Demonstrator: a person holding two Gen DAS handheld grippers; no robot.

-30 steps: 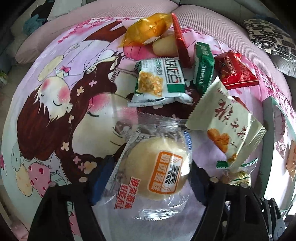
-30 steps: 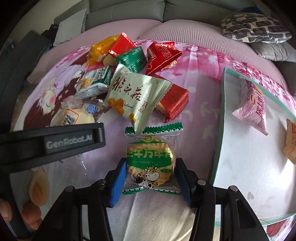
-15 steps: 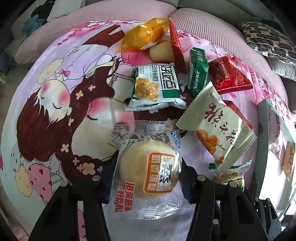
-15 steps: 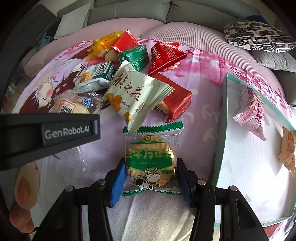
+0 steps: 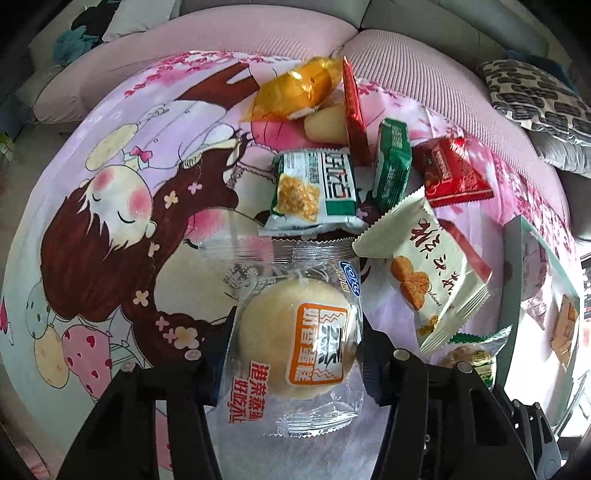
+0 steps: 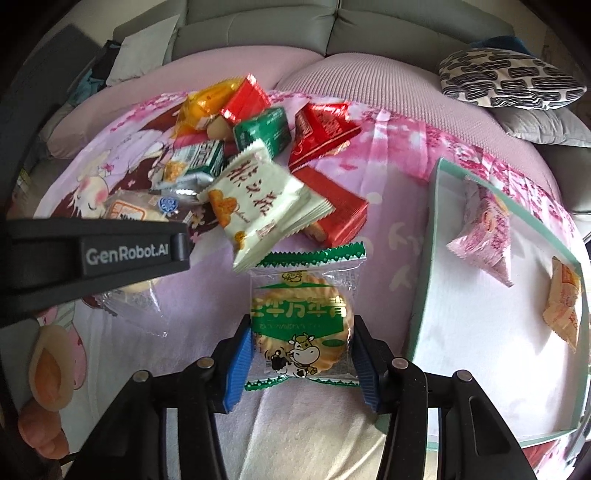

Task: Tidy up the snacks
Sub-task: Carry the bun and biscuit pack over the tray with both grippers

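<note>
Grey sofa (image 6: 332,26) at 12 o'clock; black-and-white patterned cushion (image 6: 506,79) at 2 o'clock; pink ribbed cover (image 5: 207,44) below it. Daylight illumination.

Clear-wrapped steamed cake (image 5: 299,339) and green-trimmed round biscuit packet (image 6: 301,328) lie on pink cloth (image 6: 388,177).

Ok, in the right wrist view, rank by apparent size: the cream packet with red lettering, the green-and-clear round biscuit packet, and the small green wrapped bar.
1. Cream packet with red lettering; green-and-clear round biscuit packet: alike, biscuit nearer the camera.
2. Small green wrapped bar.
</note>
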